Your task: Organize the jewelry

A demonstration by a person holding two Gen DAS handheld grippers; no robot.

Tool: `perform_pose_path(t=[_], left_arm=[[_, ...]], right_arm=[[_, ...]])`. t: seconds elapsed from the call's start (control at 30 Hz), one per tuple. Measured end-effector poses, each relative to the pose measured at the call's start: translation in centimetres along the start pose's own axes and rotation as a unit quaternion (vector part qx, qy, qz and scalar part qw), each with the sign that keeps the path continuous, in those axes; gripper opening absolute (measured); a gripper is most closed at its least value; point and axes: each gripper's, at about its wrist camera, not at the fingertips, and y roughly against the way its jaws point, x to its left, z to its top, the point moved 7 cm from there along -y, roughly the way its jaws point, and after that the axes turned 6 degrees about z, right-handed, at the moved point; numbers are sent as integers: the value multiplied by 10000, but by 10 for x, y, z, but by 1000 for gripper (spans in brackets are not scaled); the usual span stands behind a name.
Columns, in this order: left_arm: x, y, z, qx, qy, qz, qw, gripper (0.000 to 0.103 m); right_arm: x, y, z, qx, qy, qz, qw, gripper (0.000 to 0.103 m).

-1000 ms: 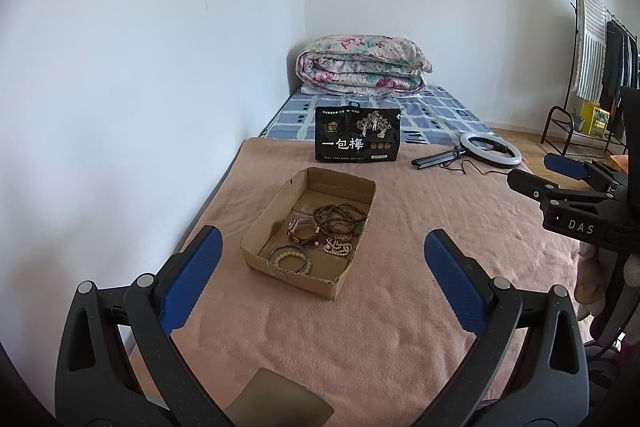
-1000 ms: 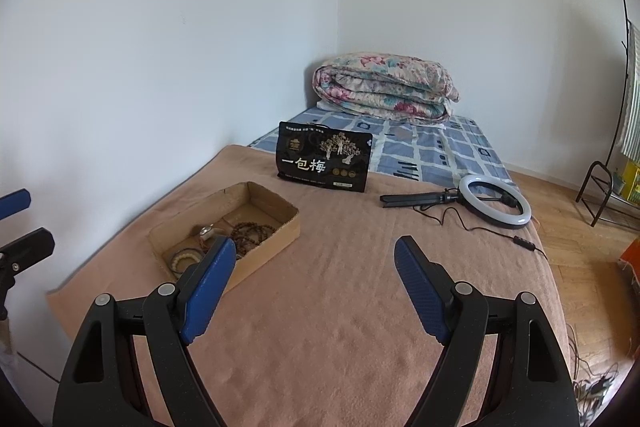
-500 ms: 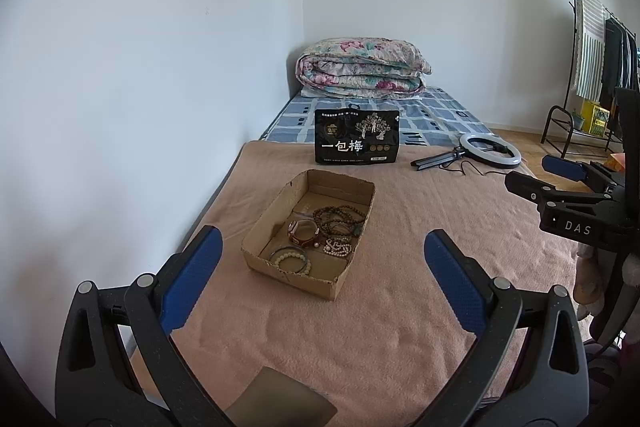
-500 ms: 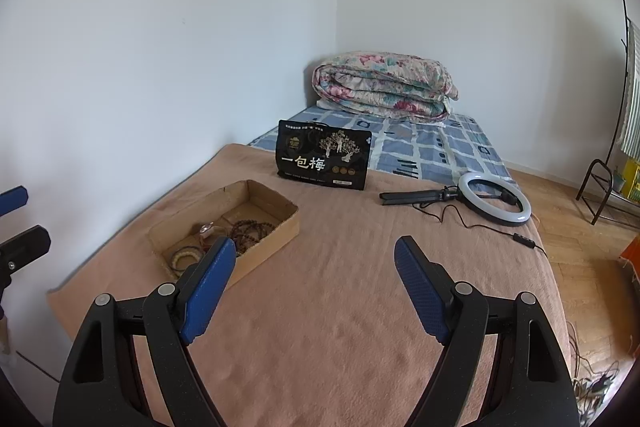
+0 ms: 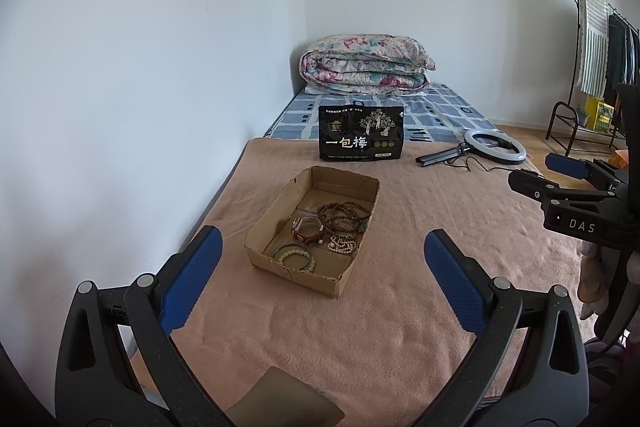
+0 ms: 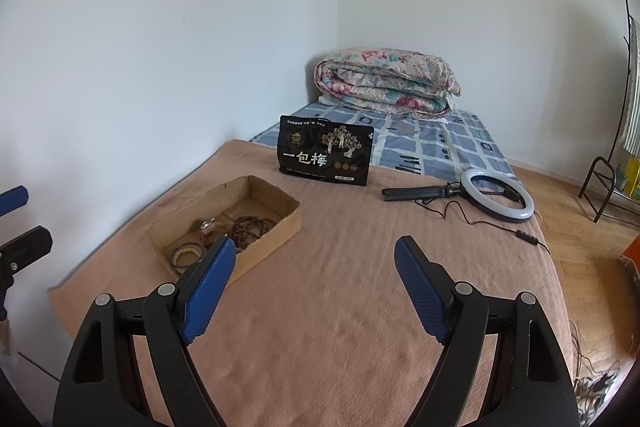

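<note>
Both grippers hang over the bed with their blue pads spread wide and nothing between them: the left gripper (image 5: 320, 287) points at a cardboard box (image 5: 340, 187), the right gripper (image 6: 314, 291) at bare blanket (image 6: 340, 267) just right of it. The box sits on the pink blanket near the wall. Inside lie a pale bead bracelet (image 5: 294, 254), a red bangle (image 5: 307, 229), dark bead strings (image 5: 342, 215) and a small light bead string (image 5: 342, 243). Beyond it stands a black pouch (image 5: 361, 139), a ring light (image 6: 497, 199) lies to its right, and a folded quilt (image 6: 386, 81) rests against the far wall.
</note>
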Motion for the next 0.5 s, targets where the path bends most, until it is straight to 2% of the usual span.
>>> perform_pose_path(t=[0.5], left_arm=[[2, 0, 1, -92, -72, 109, 9999, 103]], right_arm=[[-2, -1, -2, 24, -24, 23, 10000, 82]])
